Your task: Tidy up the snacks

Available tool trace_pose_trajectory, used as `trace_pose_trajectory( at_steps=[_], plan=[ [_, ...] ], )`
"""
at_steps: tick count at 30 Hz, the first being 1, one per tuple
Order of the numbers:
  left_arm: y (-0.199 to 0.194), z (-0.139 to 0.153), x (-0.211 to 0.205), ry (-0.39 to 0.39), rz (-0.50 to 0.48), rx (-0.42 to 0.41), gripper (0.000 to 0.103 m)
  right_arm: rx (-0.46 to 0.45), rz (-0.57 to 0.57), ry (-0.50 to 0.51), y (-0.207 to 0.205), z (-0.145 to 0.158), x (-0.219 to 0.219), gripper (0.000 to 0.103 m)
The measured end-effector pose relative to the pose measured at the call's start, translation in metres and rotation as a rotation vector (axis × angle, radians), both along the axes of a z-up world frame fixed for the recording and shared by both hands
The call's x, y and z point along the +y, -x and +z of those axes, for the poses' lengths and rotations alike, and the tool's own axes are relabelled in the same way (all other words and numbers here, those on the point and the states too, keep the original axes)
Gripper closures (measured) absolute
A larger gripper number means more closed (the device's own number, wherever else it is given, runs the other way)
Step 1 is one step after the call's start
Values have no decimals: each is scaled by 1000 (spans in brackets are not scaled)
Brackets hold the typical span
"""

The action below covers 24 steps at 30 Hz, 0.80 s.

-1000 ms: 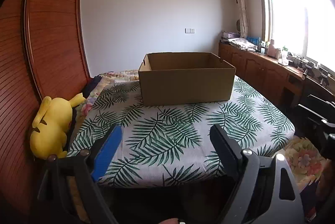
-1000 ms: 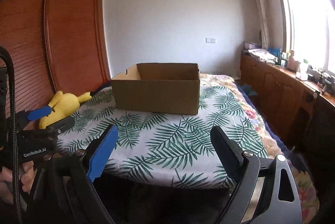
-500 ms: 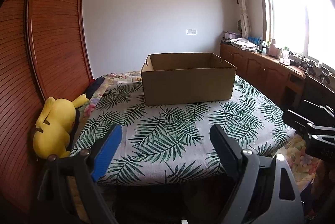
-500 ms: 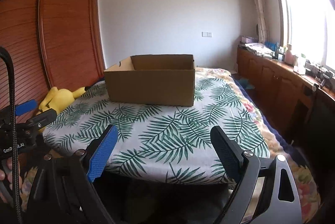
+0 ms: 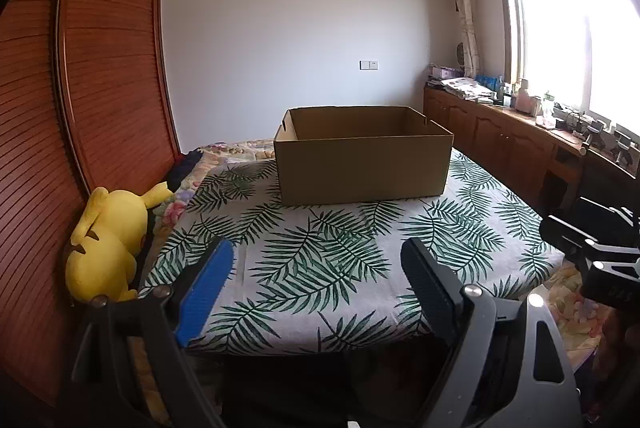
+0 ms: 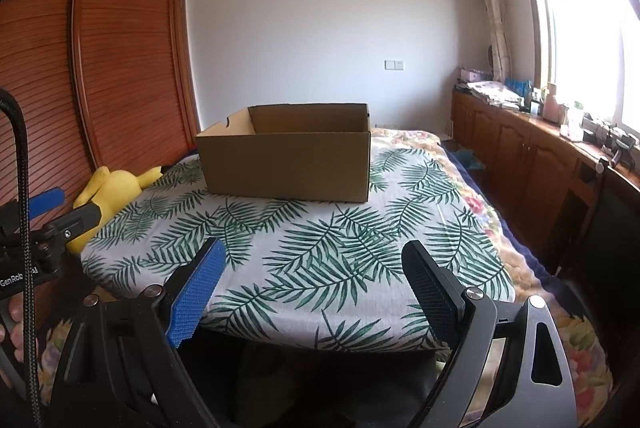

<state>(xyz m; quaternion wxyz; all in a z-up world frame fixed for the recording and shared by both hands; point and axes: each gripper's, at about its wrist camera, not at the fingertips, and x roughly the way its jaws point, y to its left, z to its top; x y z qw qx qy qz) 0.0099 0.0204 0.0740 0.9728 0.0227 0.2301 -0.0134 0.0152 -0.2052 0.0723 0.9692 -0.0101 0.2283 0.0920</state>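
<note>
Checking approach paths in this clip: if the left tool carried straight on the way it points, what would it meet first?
Probably the leaf-print bedspread, short of the cardboard box. The left tool stands open and empty, angled slightly down; nothing else lies between, though depth is hard to judge.

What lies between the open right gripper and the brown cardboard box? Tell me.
Only bare palm-leaf print bedspread lies between the right gripper and the brown cardboard box, shown in the right wrist view.
</note>
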Motion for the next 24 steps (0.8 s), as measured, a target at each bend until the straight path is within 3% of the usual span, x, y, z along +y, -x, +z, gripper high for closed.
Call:
trace_pose_trajectory(
  at_steps=[24],
  plan=[
    [2,0,0,1,-1,-4,16,-3,-3,2,1,2,-3,12]
  ],
)
